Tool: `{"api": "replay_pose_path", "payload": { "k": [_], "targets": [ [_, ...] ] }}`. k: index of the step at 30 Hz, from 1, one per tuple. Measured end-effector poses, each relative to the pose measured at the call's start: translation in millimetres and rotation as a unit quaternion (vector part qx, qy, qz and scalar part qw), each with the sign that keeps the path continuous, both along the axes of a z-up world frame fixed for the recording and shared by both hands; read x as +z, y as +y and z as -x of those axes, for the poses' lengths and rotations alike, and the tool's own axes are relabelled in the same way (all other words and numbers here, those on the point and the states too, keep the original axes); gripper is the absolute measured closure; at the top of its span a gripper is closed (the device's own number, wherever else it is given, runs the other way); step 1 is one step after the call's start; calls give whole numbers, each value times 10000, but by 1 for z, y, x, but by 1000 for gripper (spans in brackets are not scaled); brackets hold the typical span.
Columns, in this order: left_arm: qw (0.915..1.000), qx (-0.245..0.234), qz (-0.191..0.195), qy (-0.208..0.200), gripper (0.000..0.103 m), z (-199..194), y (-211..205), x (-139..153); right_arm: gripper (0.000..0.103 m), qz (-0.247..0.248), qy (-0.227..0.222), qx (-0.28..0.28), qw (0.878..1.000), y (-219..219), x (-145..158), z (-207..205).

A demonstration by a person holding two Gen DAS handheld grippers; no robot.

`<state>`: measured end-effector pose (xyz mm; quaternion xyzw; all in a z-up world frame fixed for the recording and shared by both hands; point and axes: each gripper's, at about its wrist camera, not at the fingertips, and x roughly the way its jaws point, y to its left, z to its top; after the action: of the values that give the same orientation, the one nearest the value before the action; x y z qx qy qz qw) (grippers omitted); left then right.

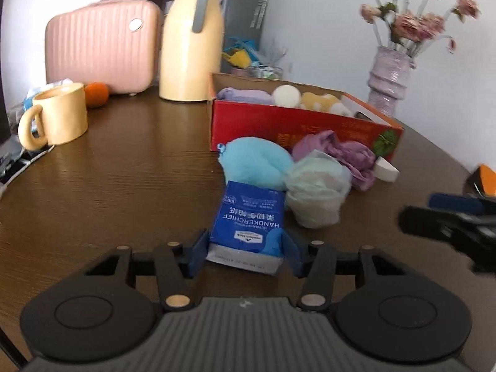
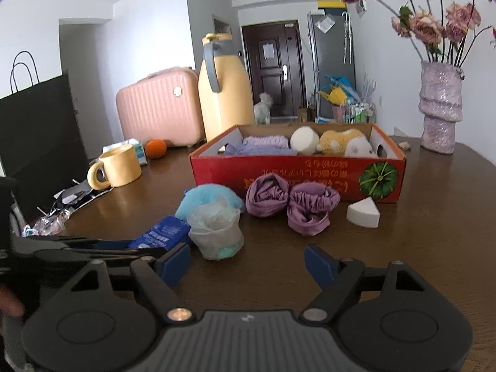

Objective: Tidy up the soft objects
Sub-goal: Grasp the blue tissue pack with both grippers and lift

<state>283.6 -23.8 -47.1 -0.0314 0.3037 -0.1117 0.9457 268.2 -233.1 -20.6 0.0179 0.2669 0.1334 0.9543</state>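
One blue handkerchief pack (image 1: 248, 226) clamped in the left gripper's (image 1: 246, 248) jaws; right gripper's (image 2: 248, 266) jaws spread, empty.

Your left gripper (image 2: 102, 248) is cut off by the right wrist view's left edge, its fingers hiding part of the blue handkerchief pack (image 2: 161, 235). The flowers (image 1: 415, 15) blur in the left wrist view. Print on the red box (image 2: 297, 176) is too small for you to read.
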Motion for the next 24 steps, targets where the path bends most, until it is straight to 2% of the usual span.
{"api": "replay_pose_path", "payload": {
  "k": [2,5,7,8,9,11,12,14,16,18,19,21,24],
  "targets": [
    [9994,-303,-99,-96,51,16,-2,3,24,16,16,42,10000,0,-1,-1],
    [9912,-1305,73,-199,47,46,-10,4,24,-76,77,183,9998,-2,-5,2],
    [9822,-1844,82,-342,27,61,-18,1,24,-207,183,266,9993,-5,-8,3],
    [9808,-1905,28,-417,26,65,-19,1,24,-254,242,289,9990,-7,-10,4],
    [9820,-1818,-27,-504,26,68,-18,1,27,-285,302,305,9987,-8,-11,5],
    [9883,-1445,-7,-488,34,66,-6,4,27,-354,345,341,9982,-11,-11,8],
    [9905,-1305,74,-423,42,65,3,5,29,-411,347,348,9979,-12,-10,10],
    [9935,-1060,220,-359,44,67,18,7,33,-488,361,433,9972,-13,-10,14],
    [9949,-870,443,-250,51,68,26,10,40,-604,445,517,9958,-15,-13,16],
    [9934,-856,769,12,53,65,27,13,49,-709,573,563,9942,-15,-19,14],
    [9894,-975,1052,215,53,65,24,12,55,-767,603,607,9934,-15,-23,12],
    [9798,-1245,1461,556,55,64,16,9,62,-872,678,608,9920,-15,-31,7],
    [9780,-1249,1453,821,65,63,4,4,71,-1069,805,625,9890,-17,-37,6]
  ]
}}
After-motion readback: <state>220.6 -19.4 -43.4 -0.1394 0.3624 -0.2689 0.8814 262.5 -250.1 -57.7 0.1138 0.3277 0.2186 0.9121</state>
